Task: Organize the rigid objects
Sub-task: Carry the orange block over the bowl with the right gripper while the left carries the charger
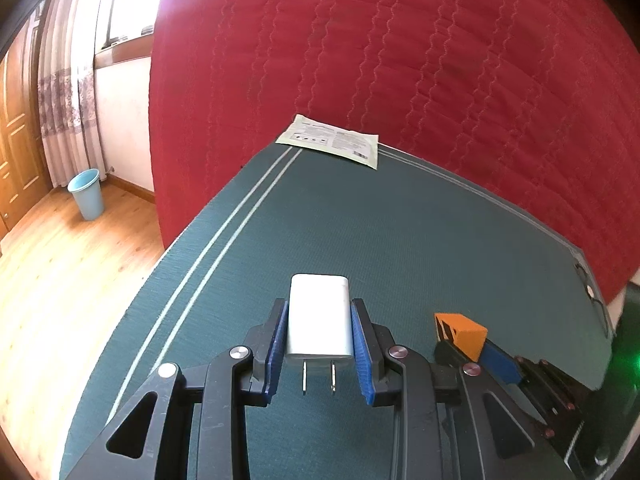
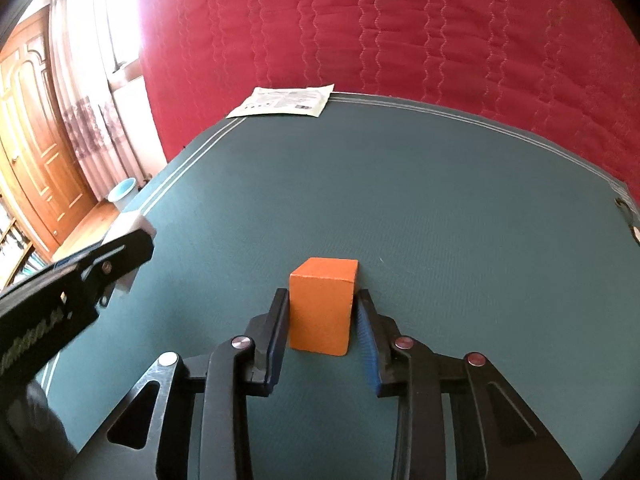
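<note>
Faintly, packet (image 1: pixel 330 139) print stays unreadable.

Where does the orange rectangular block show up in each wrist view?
Left wrist view: the orange rectangular block sits low right, between the fingers of the right gripper, beside the white plug-in charger held in the left gripper.
Right wrist view: the block is at lower centre, between that gripper's own fingers.
Shared landmark: the pale printed sachet at the green mat's far edge.
</note>
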`<state>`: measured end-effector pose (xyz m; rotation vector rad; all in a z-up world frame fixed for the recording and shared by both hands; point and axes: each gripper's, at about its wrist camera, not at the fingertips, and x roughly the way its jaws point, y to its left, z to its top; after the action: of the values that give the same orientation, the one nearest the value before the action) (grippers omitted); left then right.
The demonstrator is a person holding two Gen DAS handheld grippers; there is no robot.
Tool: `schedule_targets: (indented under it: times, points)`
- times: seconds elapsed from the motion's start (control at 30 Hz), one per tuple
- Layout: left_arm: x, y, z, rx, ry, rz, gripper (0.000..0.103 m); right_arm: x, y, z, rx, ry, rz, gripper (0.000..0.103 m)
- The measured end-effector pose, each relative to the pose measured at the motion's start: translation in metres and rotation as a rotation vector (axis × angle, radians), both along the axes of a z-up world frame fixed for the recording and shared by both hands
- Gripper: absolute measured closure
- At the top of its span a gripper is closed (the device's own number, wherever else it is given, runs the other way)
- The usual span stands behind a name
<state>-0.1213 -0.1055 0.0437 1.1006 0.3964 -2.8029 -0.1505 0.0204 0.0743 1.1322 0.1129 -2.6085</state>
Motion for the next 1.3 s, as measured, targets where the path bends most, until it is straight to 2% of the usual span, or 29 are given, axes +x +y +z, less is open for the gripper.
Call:
schedule_targets:
  times: [0.27,0.5,0.67,1.3]
  points:
    - [0.003,0.017,0.002,-0.006,0.009,-0.072,0.071,0.037,0.039,0.004,-0.031,-0.007,-0.035,0.070]
    - [0.011,0.042,0.004,-0.024,0.021,-0.155,0.071,0.078,0.065,0.013,0.033,0.034,-0.084,0.072]
    - [0.016,0.063,0.002,-0.039,0.021,-0.217,0.071,0.098,0.081,0.011,0.025,0.021,-0.109,0.072]
    - [0.039,0.116,-0.006,-0.097,0.027,-0.377,0.071,0.177,0.157,0.032,-0.074,0.040,-0.217,0.072]
